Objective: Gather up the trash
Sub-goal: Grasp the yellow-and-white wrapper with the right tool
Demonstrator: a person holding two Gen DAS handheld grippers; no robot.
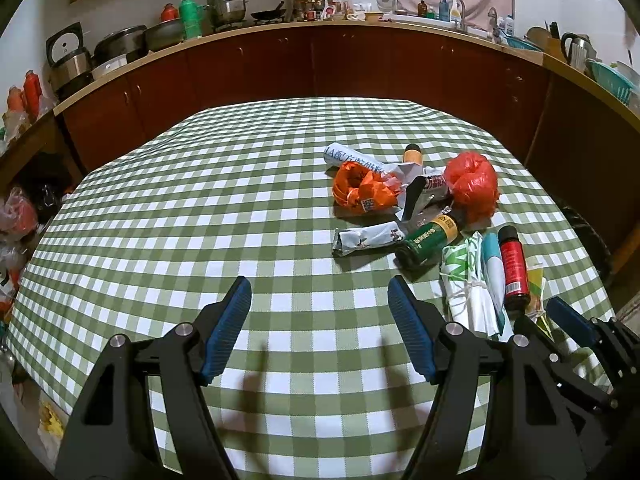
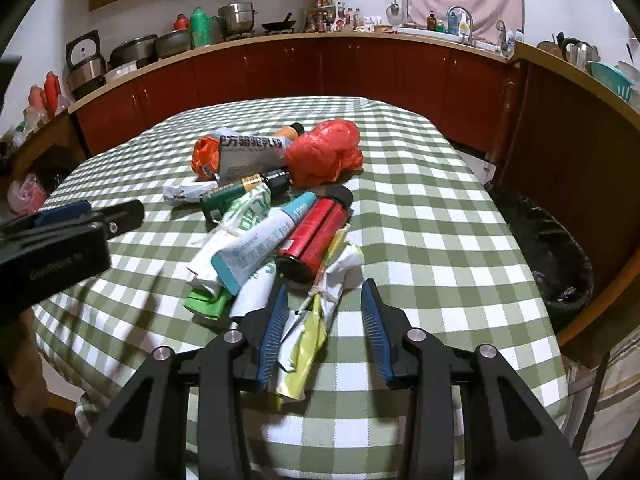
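A heap of trash lies on the green checked tablecloth [image 1: 200,220]: a red plastic bag [image 2: 324,152], an orange bag [image 1: 360,192], a red can [image 2: 316,236], a green bottle [image 1: 428,240], a blue-and-white tube [image 2: 260,248] and rolled wrappers. My right gripper [image 2: 326,316] is at the near end of the heap. A crumpled yellow-and-white wrapper [image 2: 312,332] lies between its jaws, against the left pad, with a gap to the right pad. My left gripper [image 1: 320,316] stands open over bare cloth, left of the heap, with nothing between its fingers.
A bin with a black liner [image 2: 552,248] stands beside the table's right edge. Red-brown cabinets [image 1: 360,64] with a crowded counter run behind the table. Plastic bags [image 1: 20,216] sit on the floor at the left.
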